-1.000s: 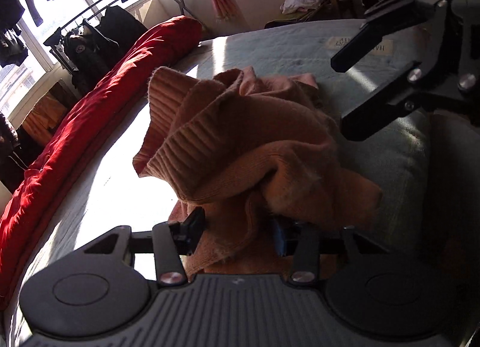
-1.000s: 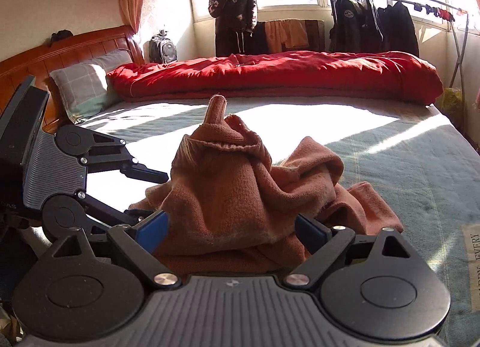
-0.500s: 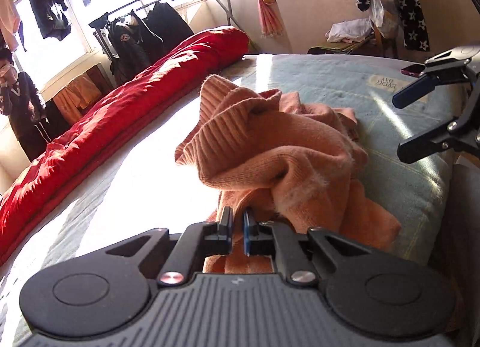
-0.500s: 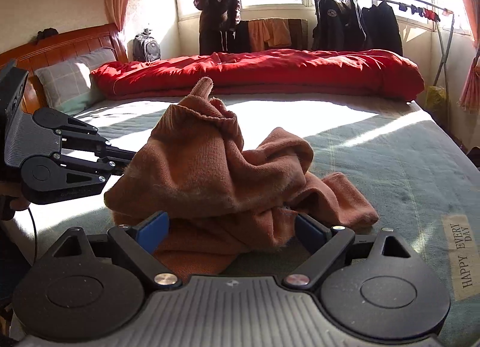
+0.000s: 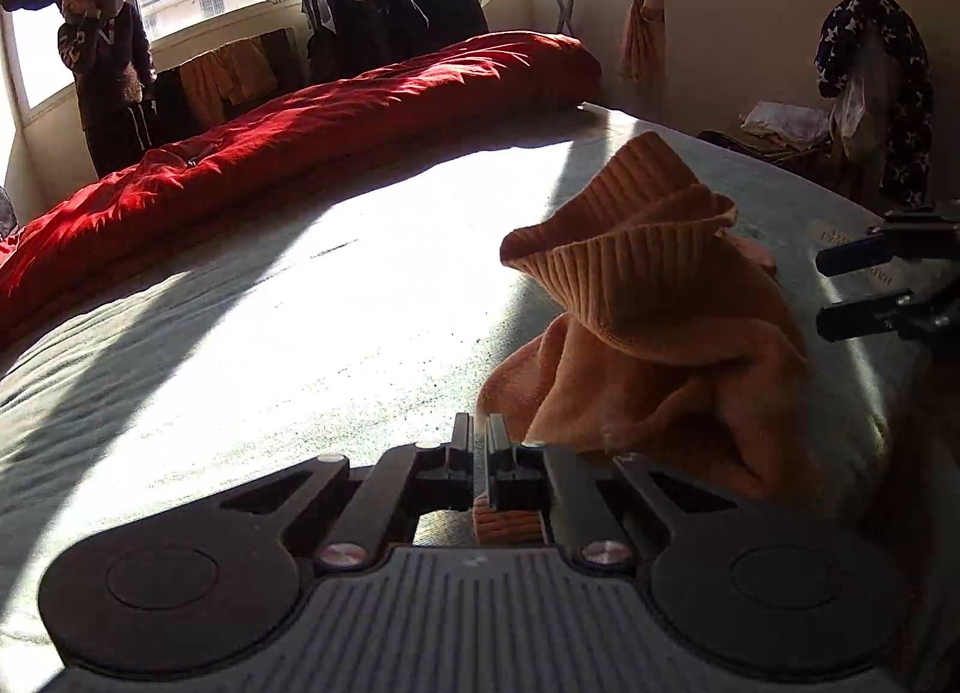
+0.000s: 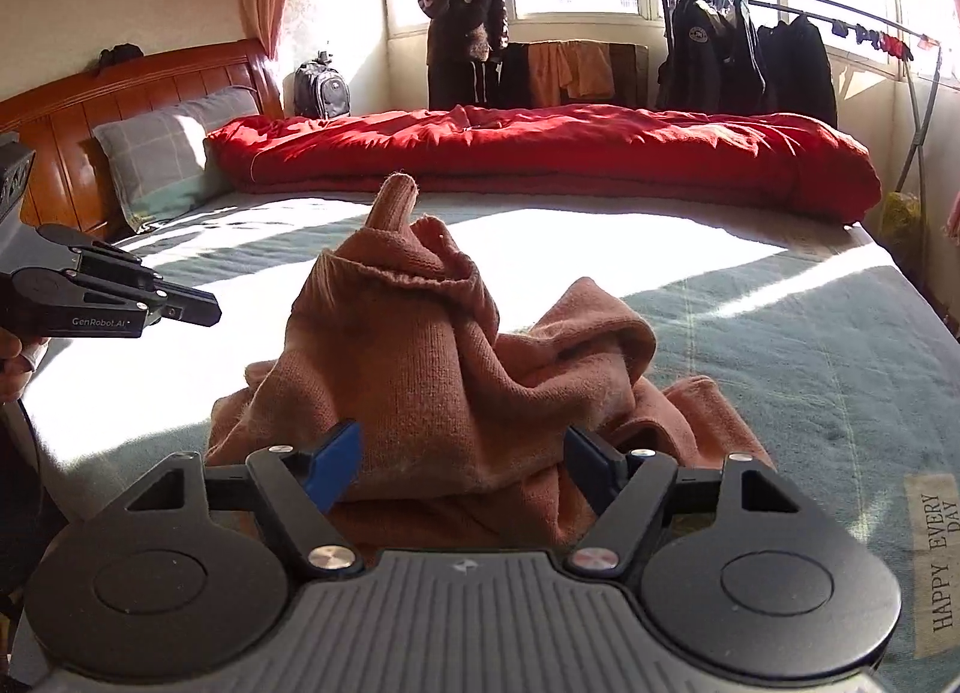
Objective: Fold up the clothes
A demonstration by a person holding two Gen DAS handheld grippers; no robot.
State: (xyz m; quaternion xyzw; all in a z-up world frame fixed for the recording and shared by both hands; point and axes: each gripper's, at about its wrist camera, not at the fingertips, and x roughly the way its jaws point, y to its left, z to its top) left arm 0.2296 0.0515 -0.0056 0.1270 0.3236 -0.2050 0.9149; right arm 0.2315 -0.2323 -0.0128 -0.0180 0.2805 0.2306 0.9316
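One sweater [image 6: 456, 387], two grippers [image 6: 462, 468]

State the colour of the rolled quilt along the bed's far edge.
Red quilt; clearest in the right wrist view.

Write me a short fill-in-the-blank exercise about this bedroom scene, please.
1. The right gripper, poised at the orange sweater, has its jaws ___.
2. The left gripper has its jaws ___.
3. The quilt along the far side of the bed is coloured ___.
Missing words: open; shut; red.
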